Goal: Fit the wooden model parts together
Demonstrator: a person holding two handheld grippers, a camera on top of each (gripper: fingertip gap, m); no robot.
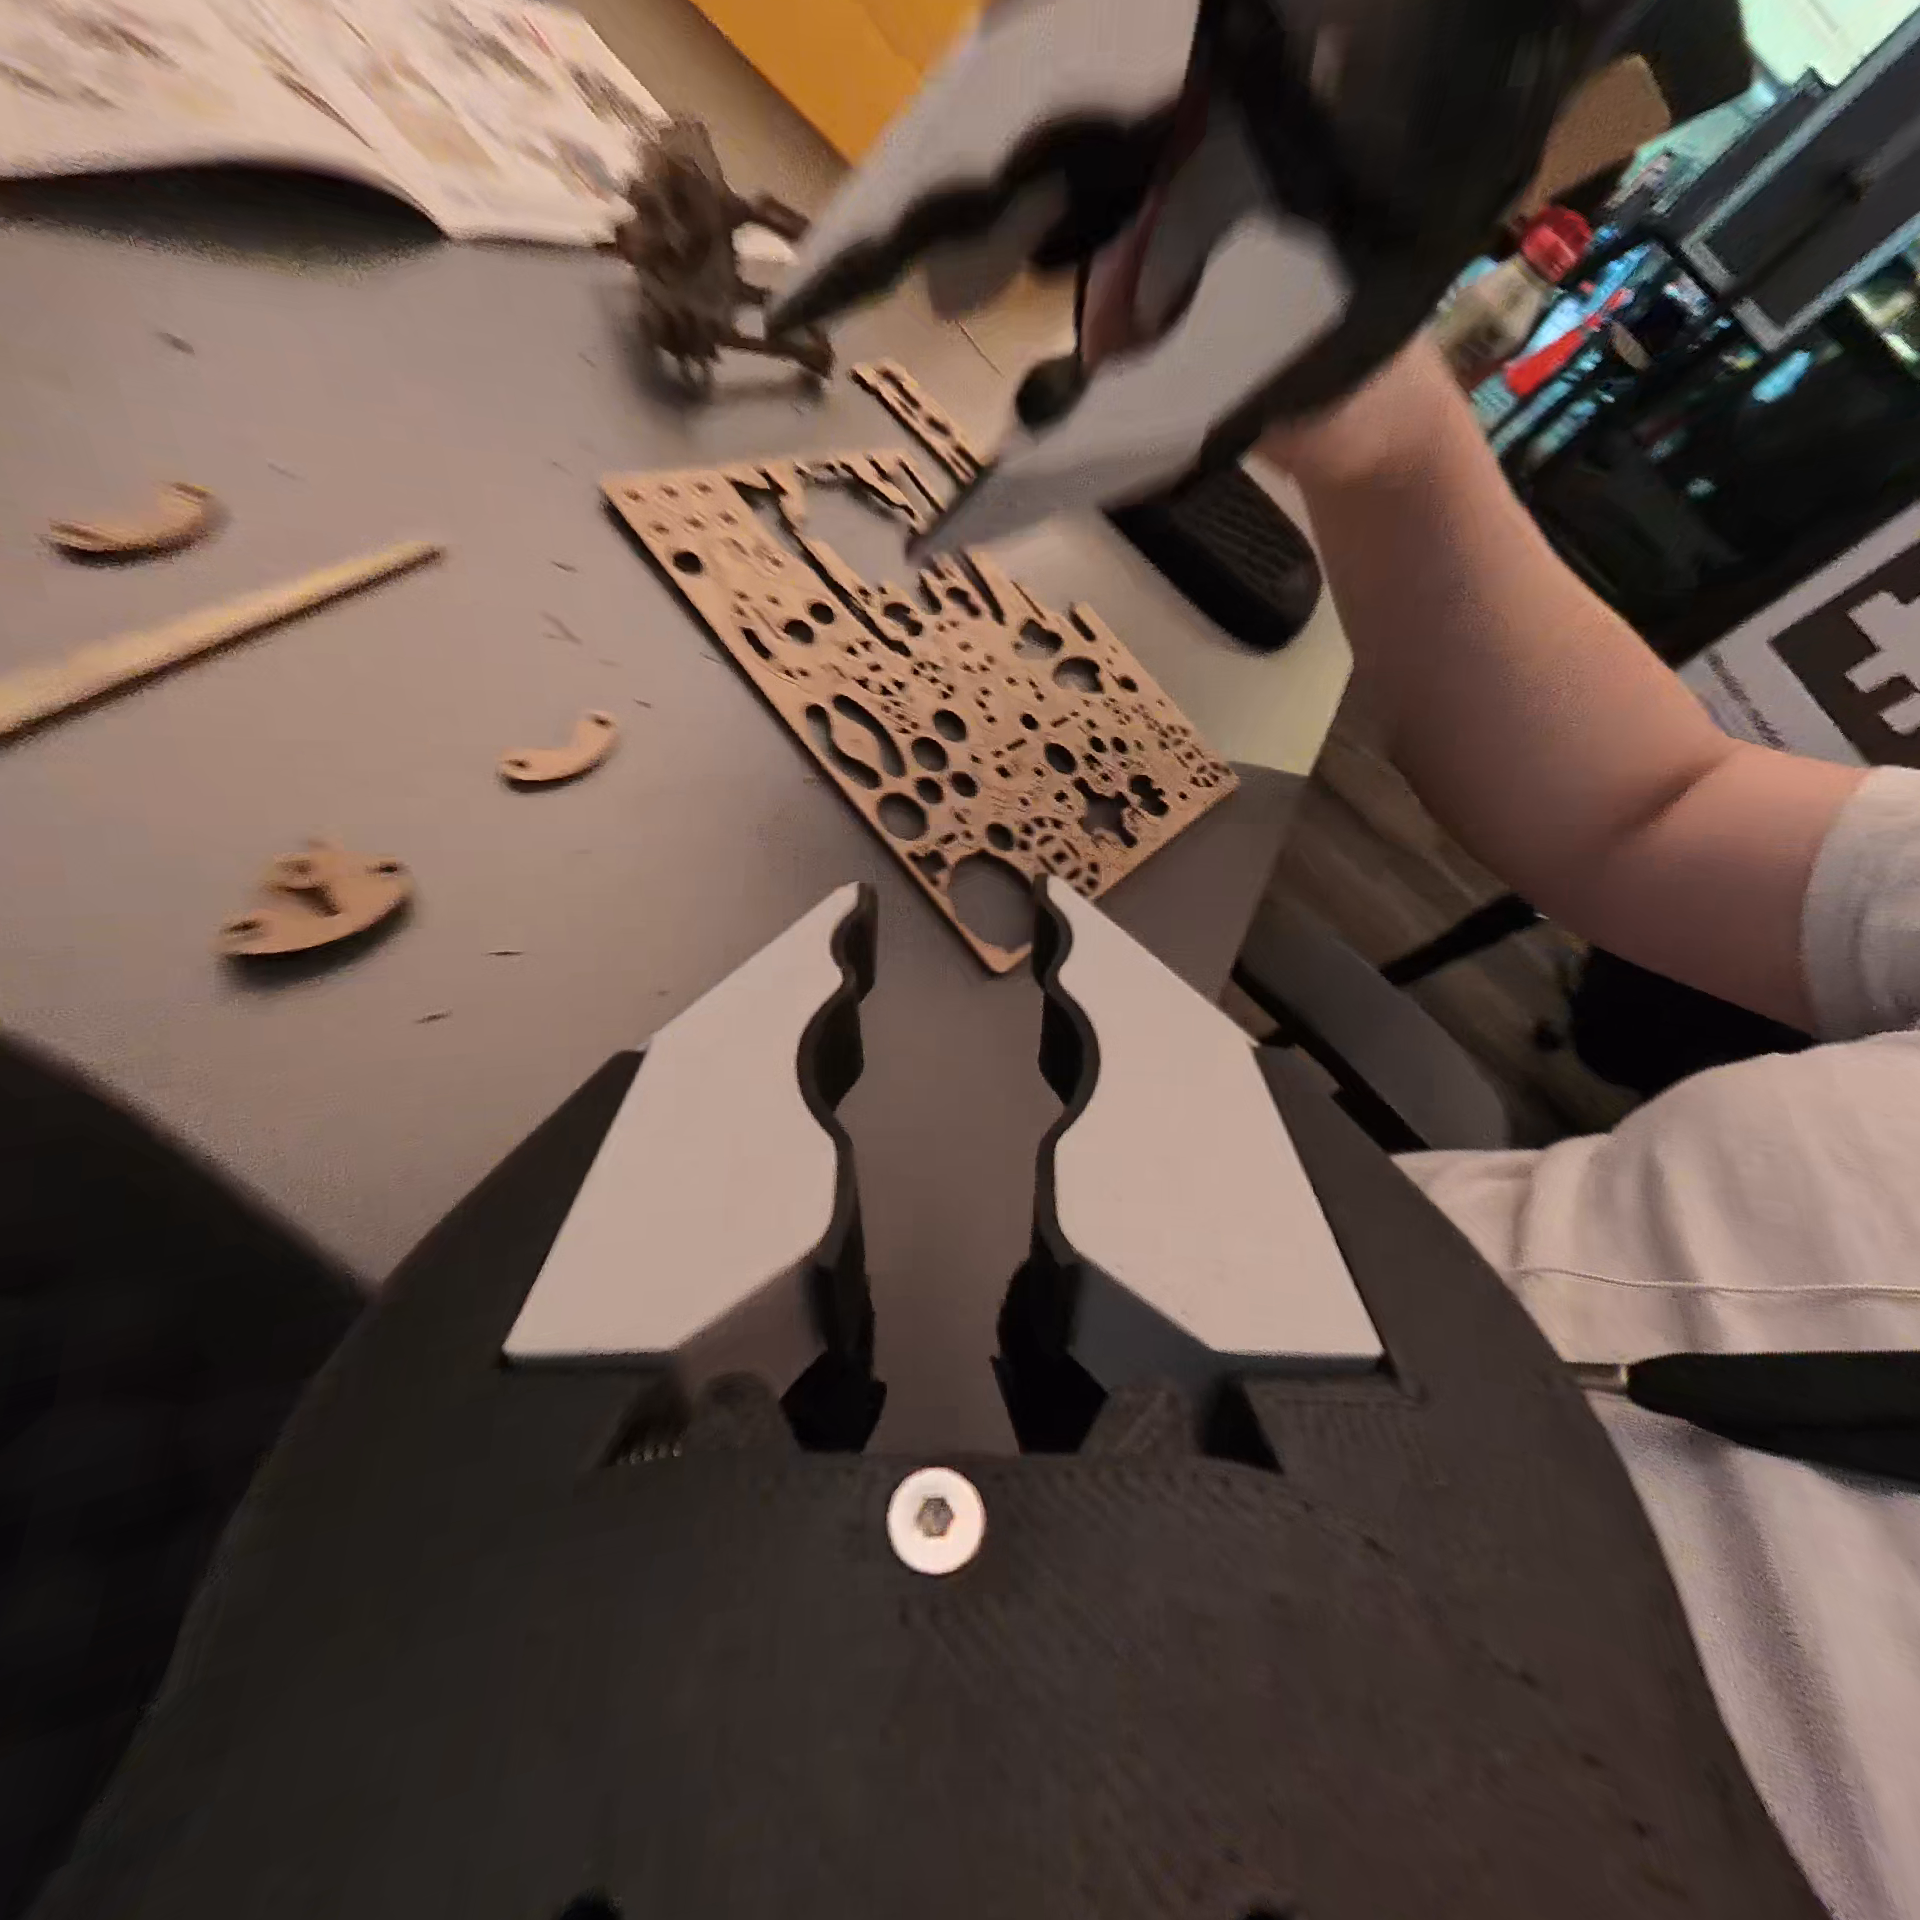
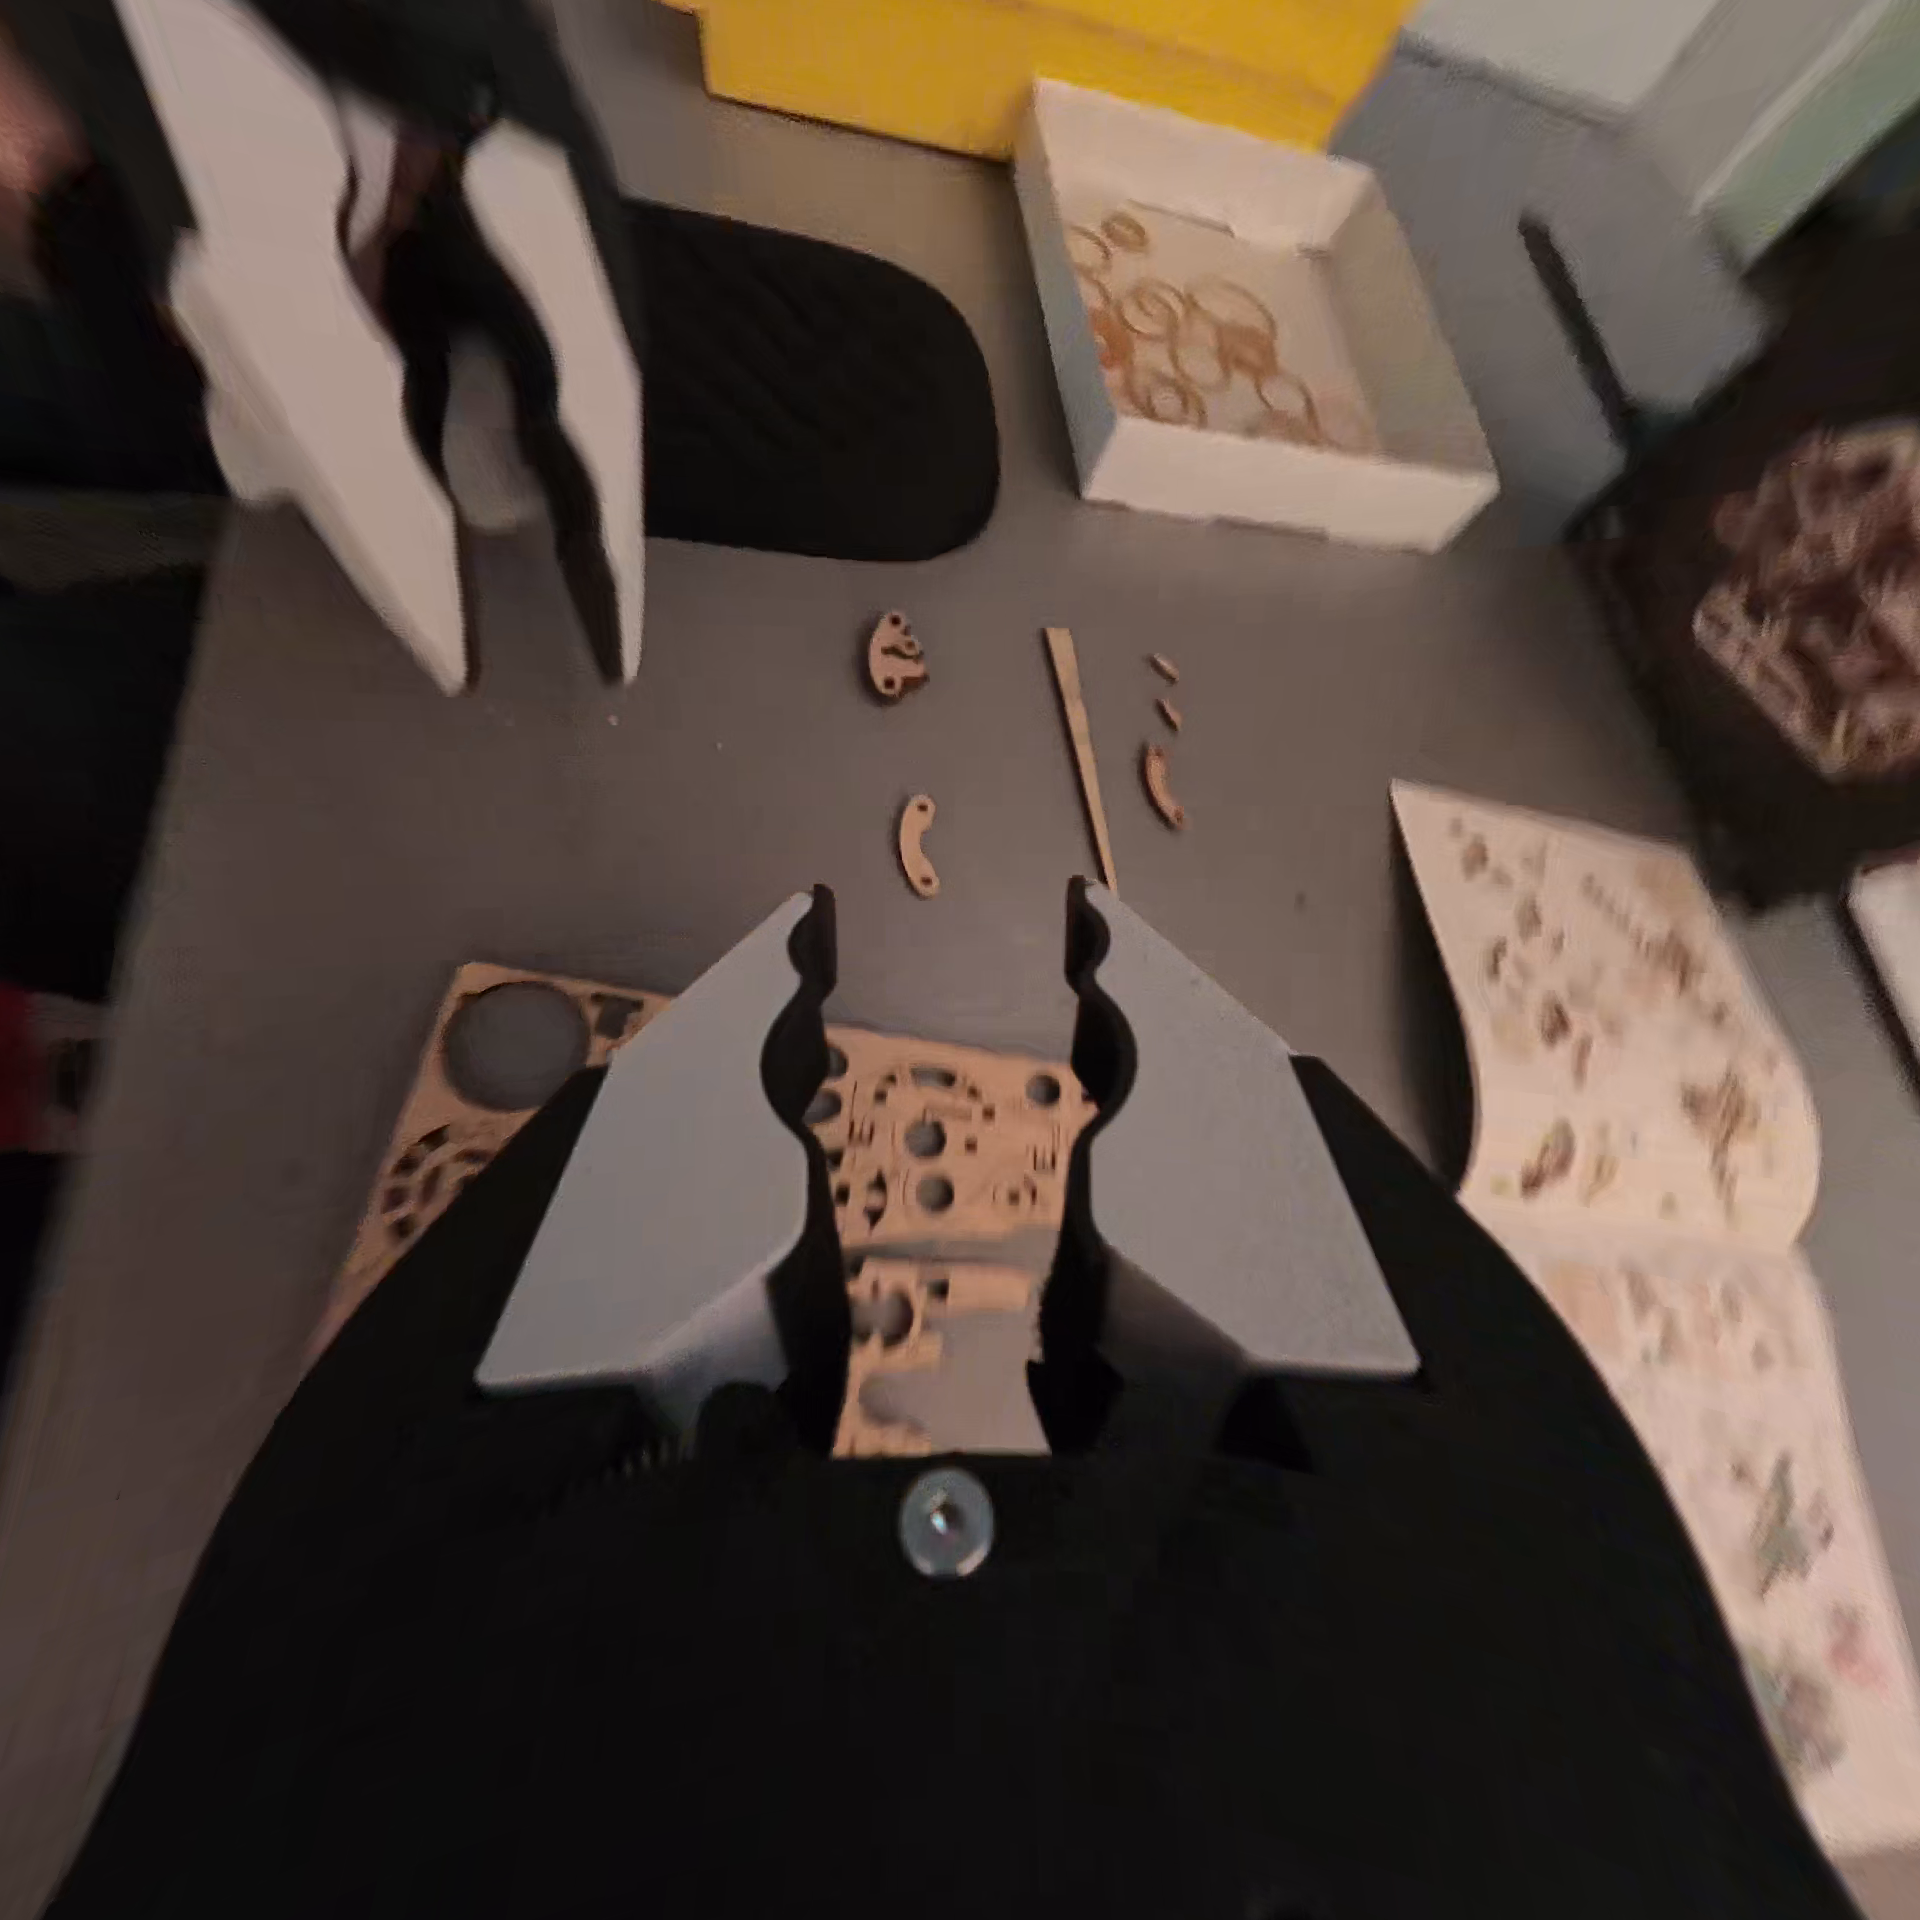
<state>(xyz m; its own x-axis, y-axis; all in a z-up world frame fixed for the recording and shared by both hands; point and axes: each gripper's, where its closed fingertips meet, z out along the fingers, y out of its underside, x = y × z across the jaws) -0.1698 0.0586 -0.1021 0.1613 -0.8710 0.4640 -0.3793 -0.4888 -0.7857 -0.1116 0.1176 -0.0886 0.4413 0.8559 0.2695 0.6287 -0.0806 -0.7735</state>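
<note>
A tan laser-cut wooden sheet [image 1: 935,707] with many cut-outs lies flat on the grey table [image 1: 364,416]. My left gripper [image 1: 954,904] is open and empty, low over the sheet's near corner. My right gripper [image 1: 847,426] is open and empty above the sheet's far end. In the right wrist view the right gripper [image 2: 951,904] hovers over the sheet [image 2: 987,1216], and the left gripper [image 2: 535,670] shows at upper left. Loose pieces lie beyond: a curved link [image 2: 920,844], a small plate with holes [image 2: 896,655], a thin stick [image 2: 1081,758] and another curved link [image 2: 1164,784].
A dark brown assembled model part [image 1: 696,260] stands by an open instruction booklet [image 2: 1621,1091]. A white box of wooden rings [image 2: 1247,312], a yellow box [image 2: 987,62] and a black pad [image 2: 810,384] sit at the table's far side. A person's arm [image 1: 1507,727] reaches in. My right tips are roughly 8 centimetres from the curved link [image 2: 920,844]. It turns up in the left wrist view [image 1: 557,747] as well. The thin stick [image 2: 1081,758] lies around 12 centimetres away from my right fingertips. The left camera catches it too, in the left wrist view [image 1: 205,636].
</note>
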